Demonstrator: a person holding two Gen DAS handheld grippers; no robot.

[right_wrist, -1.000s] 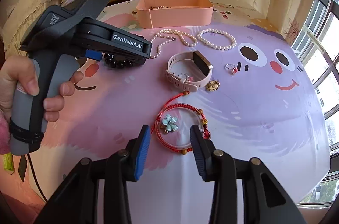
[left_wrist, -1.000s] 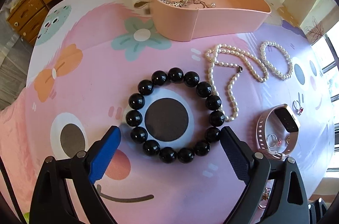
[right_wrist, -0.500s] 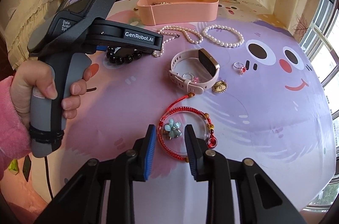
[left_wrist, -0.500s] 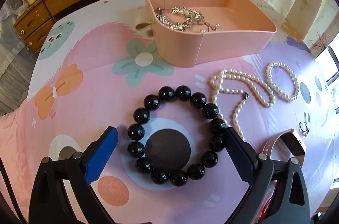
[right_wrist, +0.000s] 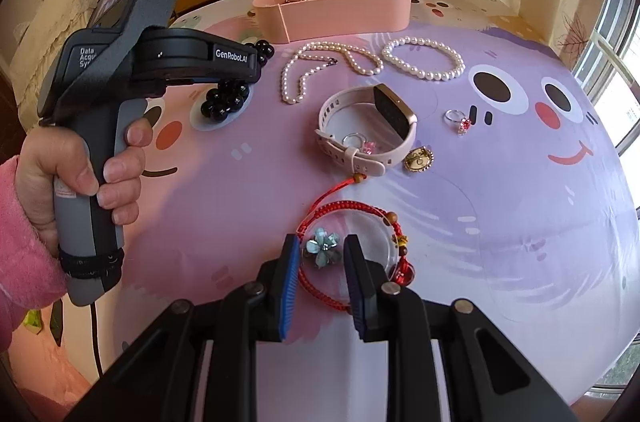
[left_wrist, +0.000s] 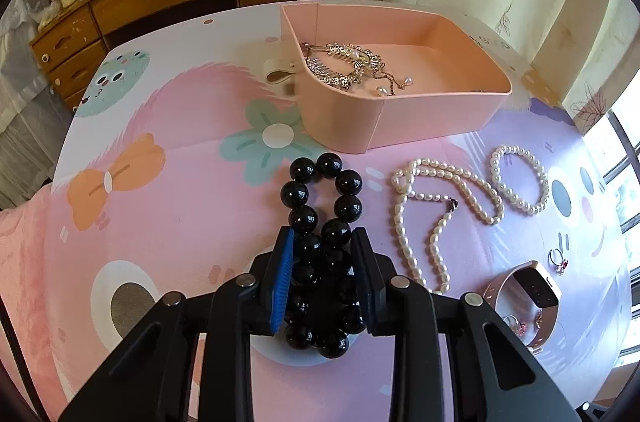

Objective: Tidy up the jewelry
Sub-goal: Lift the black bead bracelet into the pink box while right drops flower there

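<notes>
1. Progress: early. Pink box (left_wrist: pixel 400 126) at the far side of the table holds only a silvery chain-and-comb tangle (left_wrist: pixel 348 64); the rest lies out on the cartoon mat (right_wrist: pixel 500 222).
2. Left to sort: pearl necklace (left_wrist: pixel 436 218), pearl bracelet (left_wrist: pixel 520 182), pink watch (right_wrist: pixel 368 134), red-stone ring (right_wrist: pixel 460 120), gold brooch (right_wrist: pixel 418 158), red cord bracelet (right_wrist: pixel 352 250).
3. My left claw (left_wrist: pixel 322 254): jaws have just been closing, pads now squeezing the black bead bracelet (left_wrist: pixel 320 206) into a narrow loop, on the mat just before the box.
4. My right claw (right_wrist: pixel 322 262): jaws have just been closing around the blue flower charm (right_wrist: pixel 322 249) inside the red cord loop; a sliver of gap shows, so not gripping yet, I judge.
</notes>
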